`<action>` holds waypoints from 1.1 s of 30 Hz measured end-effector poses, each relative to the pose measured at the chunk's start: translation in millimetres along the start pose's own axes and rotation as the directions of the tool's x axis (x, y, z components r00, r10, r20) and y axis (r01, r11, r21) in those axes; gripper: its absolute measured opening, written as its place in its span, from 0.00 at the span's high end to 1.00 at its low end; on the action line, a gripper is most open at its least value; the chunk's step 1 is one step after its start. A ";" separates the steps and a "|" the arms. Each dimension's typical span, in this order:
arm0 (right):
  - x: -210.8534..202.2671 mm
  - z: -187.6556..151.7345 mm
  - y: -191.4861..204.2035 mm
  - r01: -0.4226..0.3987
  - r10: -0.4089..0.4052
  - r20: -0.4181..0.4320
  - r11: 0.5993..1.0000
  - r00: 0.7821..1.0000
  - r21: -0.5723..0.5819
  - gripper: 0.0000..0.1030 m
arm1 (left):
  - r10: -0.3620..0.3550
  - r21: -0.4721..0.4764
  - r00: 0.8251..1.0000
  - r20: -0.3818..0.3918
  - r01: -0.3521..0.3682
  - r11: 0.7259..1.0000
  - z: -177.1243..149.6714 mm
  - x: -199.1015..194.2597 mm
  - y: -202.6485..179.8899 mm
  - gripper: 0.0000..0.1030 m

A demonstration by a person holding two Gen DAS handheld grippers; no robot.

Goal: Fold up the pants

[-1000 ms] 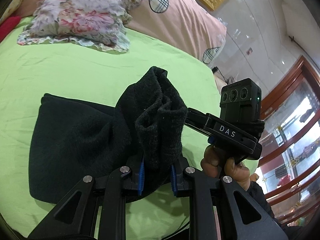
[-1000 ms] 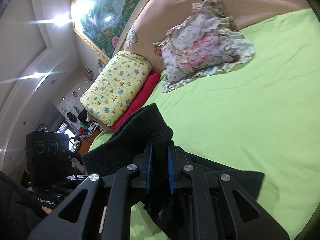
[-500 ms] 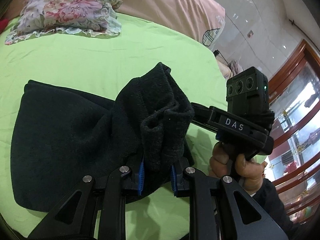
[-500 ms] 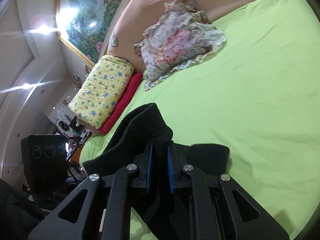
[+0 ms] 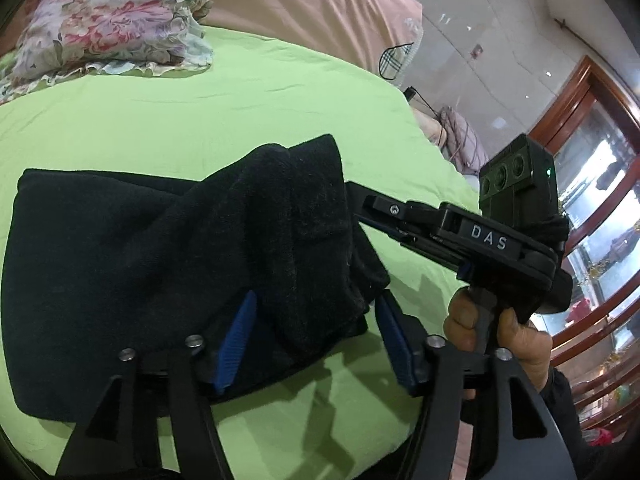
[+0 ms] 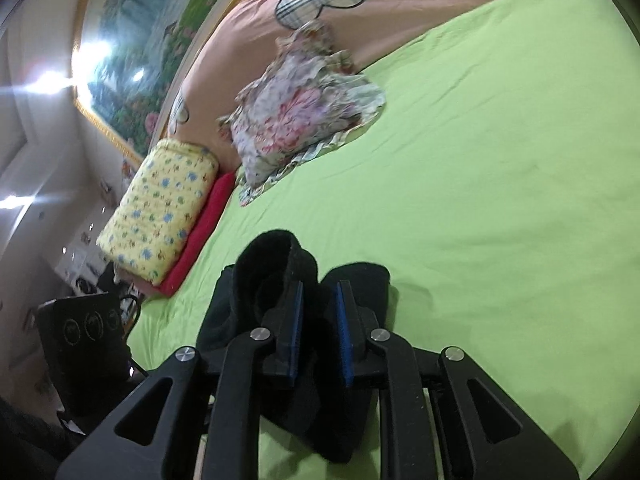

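Black fleece pants lie partly folded on the green bed sheet. One end of them is bunched up into a raised hump. My left gripper is opening: its blue pads stand wide apart on either side of the hump and do not press it. My right gripper is shut on a fold of the pants, its jaws just starting to part. In the left wrist view the right gripper's body reaches in from the right, held by a hand, with its fingertips buried in the cloth.
A floral pillow and a pink headboard cushion lie at the far end of the bed. A yellow quilt roll and a red cushion sit at the left side. A glass-fronted wooden cabinet stands beyond the right bed edge.
The left jaws have spread wide and released the bunched cloth. Both grippers have sunk toward the sheet with the pants. The right pads stand slightly further apart.
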State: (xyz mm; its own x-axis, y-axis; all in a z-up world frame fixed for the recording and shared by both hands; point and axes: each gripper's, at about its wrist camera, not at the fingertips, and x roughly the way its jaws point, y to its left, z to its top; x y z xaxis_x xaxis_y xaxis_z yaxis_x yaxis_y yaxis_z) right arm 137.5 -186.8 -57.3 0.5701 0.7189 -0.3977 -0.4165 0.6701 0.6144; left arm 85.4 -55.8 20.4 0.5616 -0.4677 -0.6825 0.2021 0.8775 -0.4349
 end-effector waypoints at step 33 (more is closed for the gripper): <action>-21.4 -37.8 79.1 0.299 -0.285 0.139 0.950 0.948 -0.092 0.27 | 0.095 -0.219 0.984 0.150 -0.061 0.974 -15.1 -102.1 92.7 0.26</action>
State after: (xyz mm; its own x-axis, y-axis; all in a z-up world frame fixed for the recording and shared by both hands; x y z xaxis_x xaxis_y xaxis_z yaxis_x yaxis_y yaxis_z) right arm 65.6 -142.2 -25.9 0.7577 0.4652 -0.4576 -0.2901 0.8683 0.4024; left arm 34.7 71.7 40.9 0.6920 -0.3607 -0.6253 -0.0128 0.8599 -0.5103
